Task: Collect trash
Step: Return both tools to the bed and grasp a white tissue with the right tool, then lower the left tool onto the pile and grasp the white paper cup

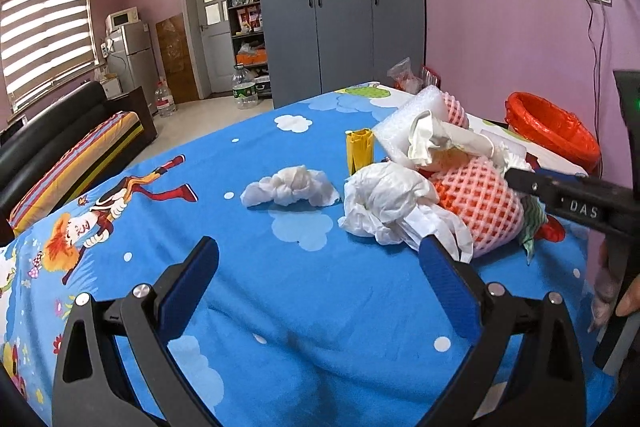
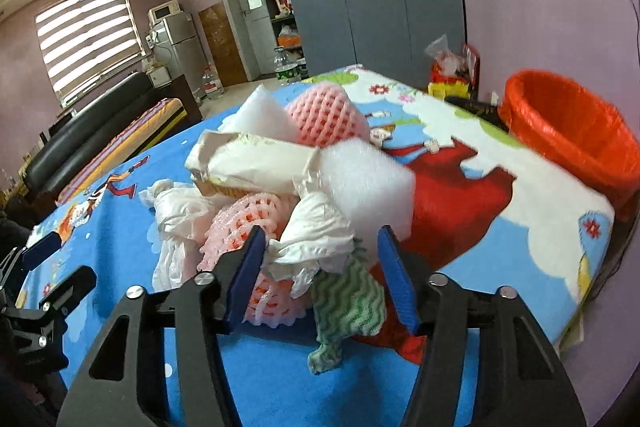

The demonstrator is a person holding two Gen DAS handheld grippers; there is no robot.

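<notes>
- The bed (image 1: 300,327), under a blue cartoon-print sheet, carries everything; the trash pile sits toward its far right side, near the edge where the bin stands.
- The round bin lined with an orange-red plastic bag (image 2: 576,135) stands just beside that right edge, mouth open, well apart from both claws.
- The pink foam fruit net (image 1: 476,203) and the white foam blocks (image 2: 368,183) make up the bulk of the pile.
- The crumpled white paper wad (image 2: 316,243) lies between the fingers of the right claw (image 2: 320,279), which is spread open and grips nothing yet; closing on the wad's thick middle, clear of the green-and-white zigzag cloth (image 2: 348,307), would lift one item cleanly.
- The left claw (image 1: 320,271) is released too, over bare sheet short of the pile.
- A knotted white tissue (image 1: 290,187) lies apart, nearer the bed's middle.
- What lies under the pile is hidden.
</notes>
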